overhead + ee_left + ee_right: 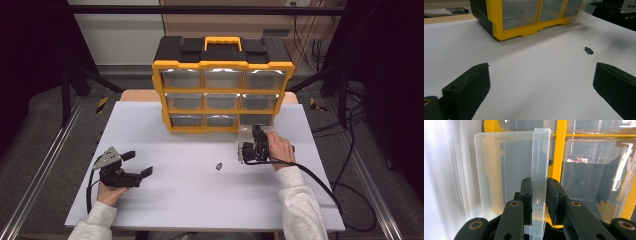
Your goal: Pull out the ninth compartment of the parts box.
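A yellow and black organizer (222, 65) with clear drawers stands at the back of the white table (190, 200). Its bottom right drawer (243, 136) is pulled partly out toward me. My right gripper (248, 150) is shut on that drawer's upright front tab (539, 157); both black pads (527, 195) press on the clear plastic. In the left gripper view the same drawer (584, 11) juts out from the organizer (524, 25). At the left of the table, my left gripper (138, 164) stands wide open over bare tabletop, nothing between its jaws (541, 72).
A small dark part (218, 165) lies loose on the table in front of the organizer, between the two grippers; the left gripper view shows this part (589, 50) ahead and to the right. Cables trail off the table's right side (350, 200).
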Tool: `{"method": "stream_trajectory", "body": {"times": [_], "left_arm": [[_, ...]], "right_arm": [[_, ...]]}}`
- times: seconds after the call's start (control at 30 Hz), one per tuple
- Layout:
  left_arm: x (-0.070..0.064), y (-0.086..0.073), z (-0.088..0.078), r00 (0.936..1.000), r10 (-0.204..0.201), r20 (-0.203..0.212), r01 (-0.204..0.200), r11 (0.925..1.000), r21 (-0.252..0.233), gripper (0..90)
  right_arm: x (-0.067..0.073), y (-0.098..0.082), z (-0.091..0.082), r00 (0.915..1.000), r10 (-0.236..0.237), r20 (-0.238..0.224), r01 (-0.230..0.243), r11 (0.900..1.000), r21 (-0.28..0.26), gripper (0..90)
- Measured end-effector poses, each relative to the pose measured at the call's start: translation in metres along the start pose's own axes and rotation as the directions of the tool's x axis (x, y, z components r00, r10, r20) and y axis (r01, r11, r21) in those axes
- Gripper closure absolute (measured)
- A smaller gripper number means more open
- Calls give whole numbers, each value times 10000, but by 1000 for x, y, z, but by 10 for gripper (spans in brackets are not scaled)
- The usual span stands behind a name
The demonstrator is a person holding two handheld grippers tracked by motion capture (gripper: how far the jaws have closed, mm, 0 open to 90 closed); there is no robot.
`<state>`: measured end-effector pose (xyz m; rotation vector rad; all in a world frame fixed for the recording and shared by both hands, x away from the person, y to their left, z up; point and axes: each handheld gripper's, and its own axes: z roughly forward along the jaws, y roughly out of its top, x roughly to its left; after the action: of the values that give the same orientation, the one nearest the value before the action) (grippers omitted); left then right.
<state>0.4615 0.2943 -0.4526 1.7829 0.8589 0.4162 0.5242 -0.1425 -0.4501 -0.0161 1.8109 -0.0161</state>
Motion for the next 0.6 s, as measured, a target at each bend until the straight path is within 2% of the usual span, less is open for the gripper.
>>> {"method": "stream_trajectory", "body": {"times": [0.6], "left_arm": [[0, 0, 0, 10000, -17, -13, 17, 10000, -23, 6]], "right_arm": [[0, -1, -7, 9998, -131, -124, 130, 9999, -32, 765]]}}
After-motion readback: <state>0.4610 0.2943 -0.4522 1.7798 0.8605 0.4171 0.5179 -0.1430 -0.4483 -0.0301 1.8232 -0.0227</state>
